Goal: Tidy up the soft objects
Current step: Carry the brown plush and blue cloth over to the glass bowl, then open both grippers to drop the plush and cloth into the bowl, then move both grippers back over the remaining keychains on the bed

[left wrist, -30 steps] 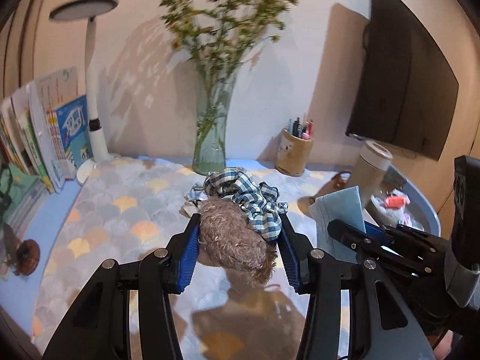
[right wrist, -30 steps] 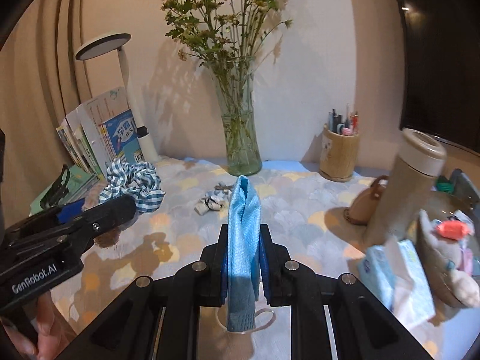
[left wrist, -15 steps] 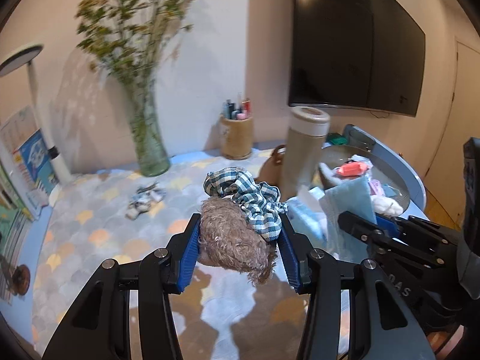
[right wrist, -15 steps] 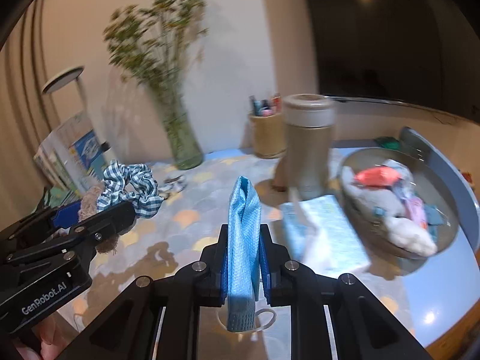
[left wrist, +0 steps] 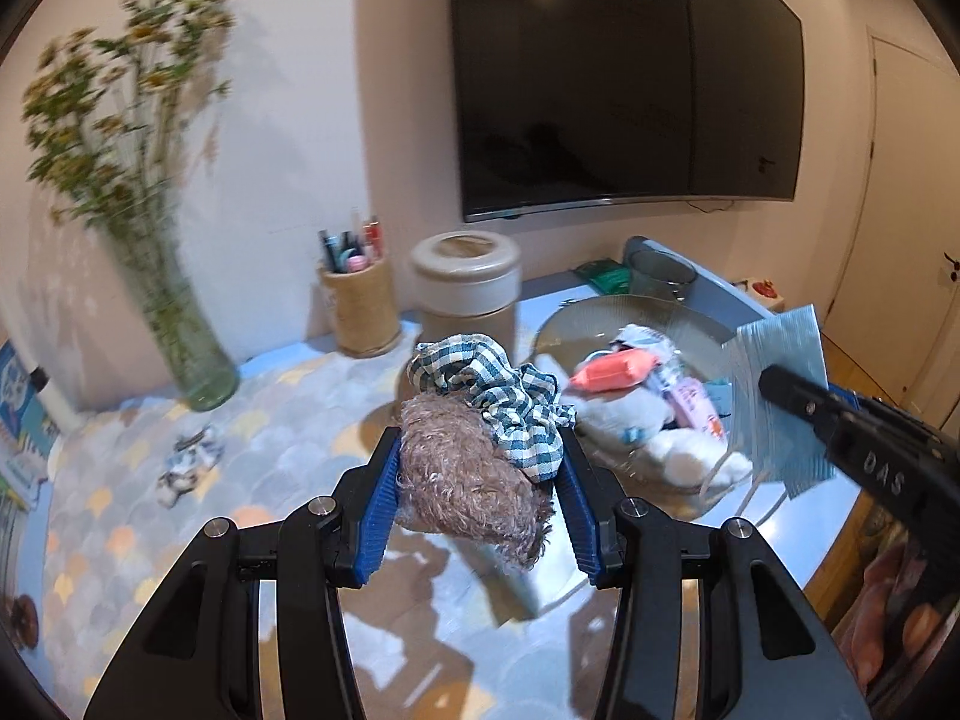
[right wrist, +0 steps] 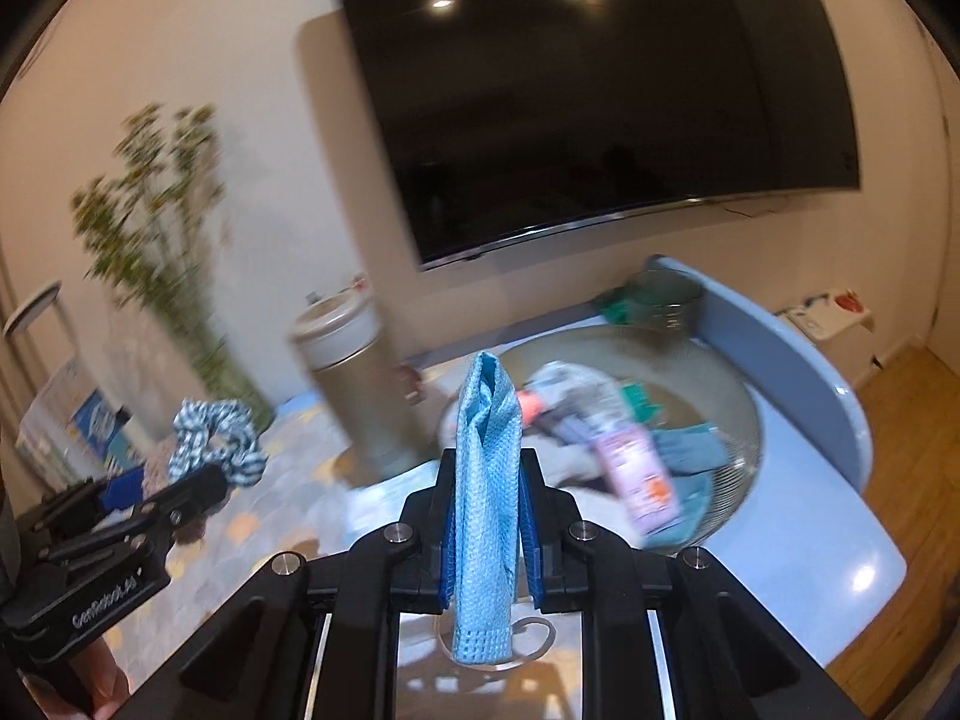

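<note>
Left jaws clamp scrunchies [left wrist: 480,438], right jaws pinch mask [right wrist: 486,480]; patterned tabletop [left wrist: 288,408], wall TV [left wrist: 624,78].

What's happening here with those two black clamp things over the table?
A person is tidying soft items with two handheld tools. The left tool grips a fuzzy brown scrunchie and a checked one. The right tool pinches a blue face mask. Both are near a bowl already holding soft things.

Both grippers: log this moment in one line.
left gripper: shut on scrunchies | right gripper: shut on face mask | bowl: ahead
</note>
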